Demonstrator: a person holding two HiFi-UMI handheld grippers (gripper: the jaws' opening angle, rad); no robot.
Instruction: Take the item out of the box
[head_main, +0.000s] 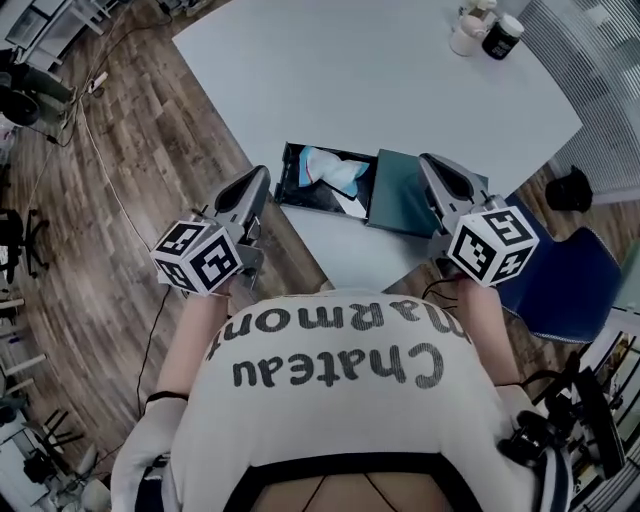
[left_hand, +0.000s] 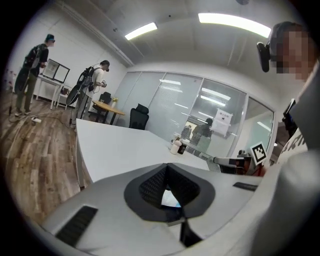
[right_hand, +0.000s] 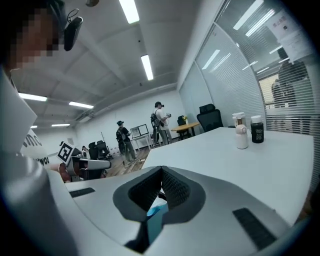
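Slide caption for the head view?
Shut and empty, the left gripper and right gripper poise beside the open box holding a light-blue item.

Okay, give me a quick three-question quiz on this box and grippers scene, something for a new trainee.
1. True or false: the box on the table is closed.
2. Are the jaws of the left gripper and the right gripper open or shut?
3. Where is the light blue item? A) inside the box B) in the left gripper C) in the right gripper

Key: 1 false; 2 shut; 3 A.
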